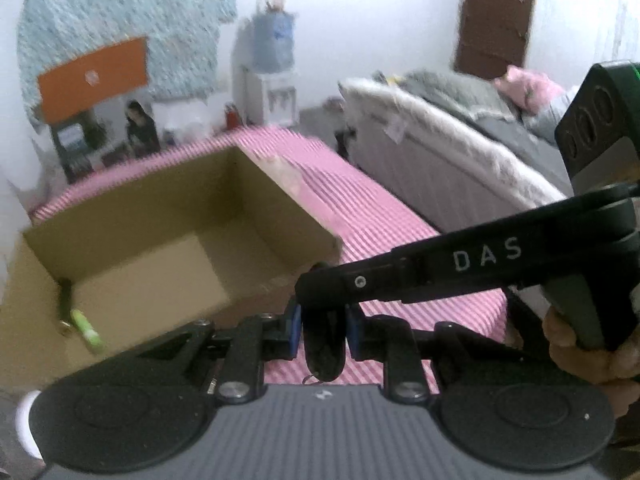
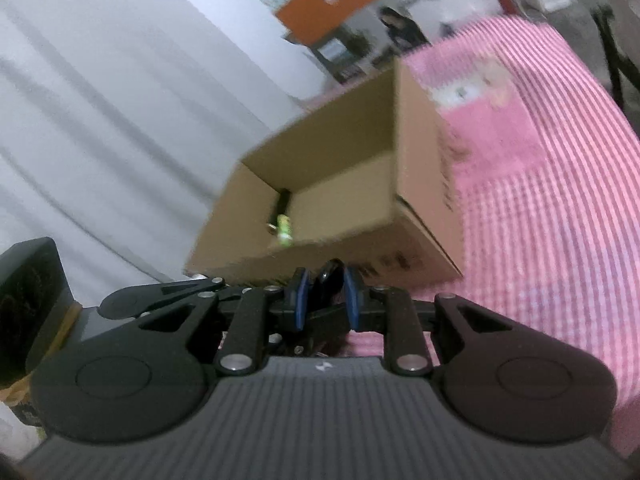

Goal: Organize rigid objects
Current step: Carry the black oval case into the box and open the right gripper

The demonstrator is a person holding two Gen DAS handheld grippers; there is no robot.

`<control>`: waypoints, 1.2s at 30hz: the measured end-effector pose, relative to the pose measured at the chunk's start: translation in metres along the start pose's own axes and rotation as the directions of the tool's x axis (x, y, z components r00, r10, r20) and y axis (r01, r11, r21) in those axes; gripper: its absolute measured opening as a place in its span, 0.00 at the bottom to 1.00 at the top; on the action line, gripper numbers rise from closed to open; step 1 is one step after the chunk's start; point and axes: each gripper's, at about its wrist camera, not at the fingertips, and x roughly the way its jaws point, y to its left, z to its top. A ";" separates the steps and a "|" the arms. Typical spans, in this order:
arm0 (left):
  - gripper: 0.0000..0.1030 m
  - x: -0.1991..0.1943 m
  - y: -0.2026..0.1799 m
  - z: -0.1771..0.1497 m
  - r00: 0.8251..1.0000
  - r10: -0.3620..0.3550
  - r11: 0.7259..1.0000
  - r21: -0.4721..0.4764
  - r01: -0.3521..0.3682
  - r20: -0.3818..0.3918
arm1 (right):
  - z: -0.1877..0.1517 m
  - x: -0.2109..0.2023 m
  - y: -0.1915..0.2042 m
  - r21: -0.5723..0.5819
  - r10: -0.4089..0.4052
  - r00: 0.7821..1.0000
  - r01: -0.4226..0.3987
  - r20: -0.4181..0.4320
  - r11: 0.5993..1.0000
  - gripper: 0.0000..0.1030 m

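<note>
My left gripper (image 1: 324,334) is shut, its blue pads (image 1: 294,332) pressing a black oblong object (image 1: 324,348) with a small ring at its lower end. My right gripper (image 1: 320,284) reaches in from the right, held by a hand (image 1: 580,360), with its tip on top of the same object. In the right wrist view the right gripper (image 2: 327,300) is shut on the black object (image 2: 330,278). Just beyond stands an open cardboard box (image 1: 260,200) (image 2: 424,160). In its corner lie a green item (image 1: 86,326) (image 2: 285,232) and a dark item (image 1: 64,296) (image 2: 283,200).
The box rests on a pink striped cloth (image 1: 380,208) (image 2: 560,220). A mattress with grey bedding (image 1: 440,152) lies to the right. A water dispenser (image 1: 272,80) stands at the back wall. A white curtain (image 2: 100,120) hangs left of the box.
</note>
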 end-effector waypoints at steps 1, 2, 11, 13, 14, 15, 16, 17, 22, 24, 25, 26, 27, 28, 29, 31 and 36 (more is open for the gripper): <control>0.22 -0.006 0.003 0.004 1.000 0.014 1.000 -0.005 -0.014 0.017 | 0.004 0.001 0.007 -0.019 0.011 1.000 -0.011 0.003 1.000 0.18; 0.22 -0.013 0.009 0.008 0.999 0.028 1.000 -0.013 -0.027 0.033 | 0.011 0.003 0.015 -0.043 0.027 1.000 -0.027 0.006 0.999 0.18; 0.22 -0.033 0.086 0.037 0.991 0.126 0.980 -0.156 -0.119 0.037 | 0.072 0.064 0.077 -0.184 0.137 0.988 -0.148 -0.073 0.972 0.18; 0.23 -0.027 0.106 0.038 0.991 0.137 0.973 -0.187 -0.133 0.005 | 0.083 0.089 0.083 -0.178 0.147 0.981 -0.168 -0.124 0.970 0.18; 0.22 -0.022 0.115 0.038 0.990 0.140 0.969 -0.202 -0.141 -0.016 | 0.088 0.102 0.084 -0.166 0.150 0.977 -0.175 -0.152 0.971 0.18; 0.23 -0.020 0.124 0.036 0.989 0.142 0.967 -0.211 -0.146 -0.033 | 0.093 0.117 0.084 -0.151 0.152 0.970 -0.181 -0.187 0.972 0.18; 0.22 -0.015 0.132 0.035 0.988 0.143 0.964 -0.218 -0.151 -0.052 | 0.095 0.128 0.085 -0.141 0.153 0.965 -0.185 -0.212 0.973 0.18; 0.22 -0.009 0.140 0.033 0.987 0.141 0.961 -0.230 -0.154 -0.071 | 0.098 0.142 0.083 -0.120 0.153 0.958 -0.186 -0.243 0.975 0.18; 0.22 0.011 0.169 0.020 0.977 0.145 0.948 -0.261 -0.182 -0.156 | 0.105 0.200 0.074 -0.032 0.156 0.917 -0.180 -0.366 0.983 0.18; 0.22 0.016 0.175 0.015 0.971 0.152 0.944 -0.262 -0.198 -0.185 | 0.105 0.219 0.069 0.003 0.163 0.898 -0.177 -0.408 0.984 0.18; 0.22 0.019 0.179 0.013 0.968 0.154 0.943 -0.264 -0.204 -0.198 | 0.105 0.229 0.066 0.022 0.169 0.888 -0.176 -0.427 0.984 0.18; 0.22 0.023 0.183 0.011 0.965 0.155 0.941 -0.267 -0.210 -0.211 | 0.106 0.236 0.065 0.036 0.172 0.881 -0.175 -0.442 0.984 0.18; 0.22 0.025 0.186 0.010 0.962 0.158 0.938 -0.270 -0.217 -0.222 | 0.107 0.245 0.063 0.047 0.177 0.869 -0.175 -0.461 0.983 0.17; 0.22 0.027 0.188 0.009 0.959 0.164 0.937 -0.268 -0.225 -0.230 | 0.107 0.252 0.060 0.061 0.180 0.862 -0.173 -0.474 0.983 0.17; 0.22 0.027 0.189 0.007 0.956 0.168 0.935 -0.268 -0.231 -0.238 | 0.107 0.258 0.058 0.074 0.183 0.854 -0.169 -0.486 0.983 0.17; 0.25 0.027 0.192 0.005 0.953 0.171 0.930 -0.278 -0.240 -0.250 | 0.105 0.265 0.054 0.100 0.196 0.840 -0.169 -0.505 0.981 0.17; 0.28 0.025 0.195 0.003 0.949 0.186 0.924 -0.282 -0.257 -0.255 | 0.102 0.282 0.050 0.136 0.203 0.822 -0.153 -0.532 0.979 0.18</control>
